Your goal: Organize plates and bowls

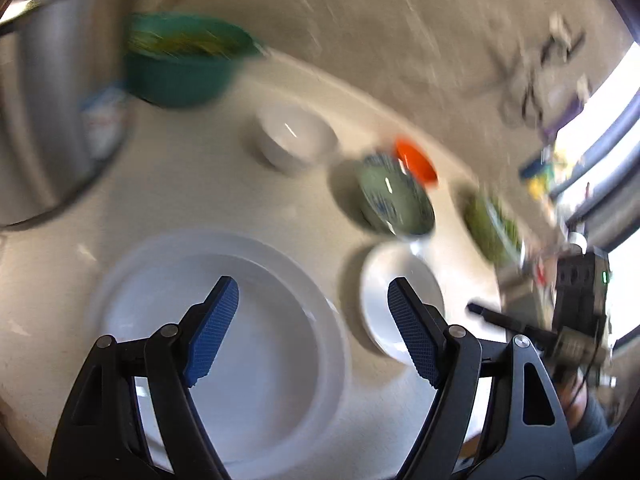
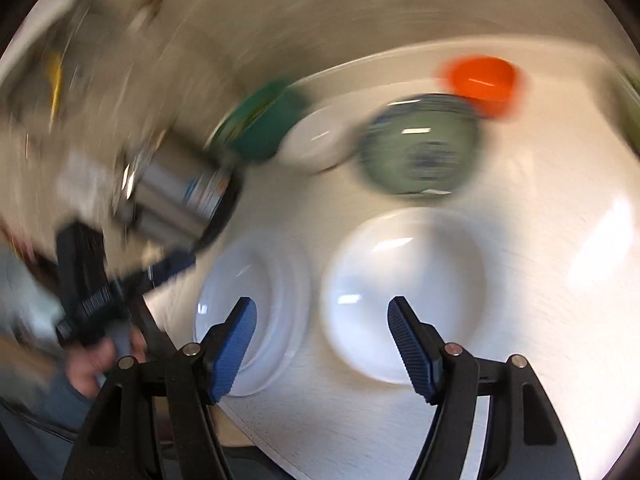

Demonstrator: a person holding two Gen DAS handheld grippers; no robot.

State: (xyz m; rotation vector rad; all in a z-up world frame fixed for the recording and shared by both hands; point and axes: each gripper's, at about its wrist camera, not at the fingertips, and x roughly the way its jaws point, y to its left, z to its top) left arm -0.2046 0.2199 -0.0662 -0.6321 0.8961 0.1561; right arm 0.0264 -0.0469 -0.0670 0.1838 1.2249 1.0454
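Both views are motion-blurred. My left gripper (image 1: 314,294) is open and empty above the right edge of a stack of large white plates (image 1: 224,344). A smaller white plate (image 1: 380,292) lies just to the right. Behind stand a green patterned bowl (image 1: 394,200), an orange bowl (image 1: 416,160), a white bowl (image 1: 296,136) and a teal bowl (image 1: 180,60). My right gripper (image 2: 322,314) is open and empty, between the plate stack (image 2: 276,280) and the smaller white plate (image 2: 404,280). The green patterned bowl (image 2: 420,146), orange bowl (image 2: 484,78), white bowl (image 2: 316,140) and teal bowl (image 2: 264,120) lie beyond.
A tall steel pot (image 1: 52,108) stands at the table's left. A green dish (image 1: 492,224) sits at the right. The right hand-held gripper (image 1: 580,300) shows at the right edge. The pot (image 2: 180,196) and the left hand-held gripper (image 2: 92,292) show left in the right wrist view.
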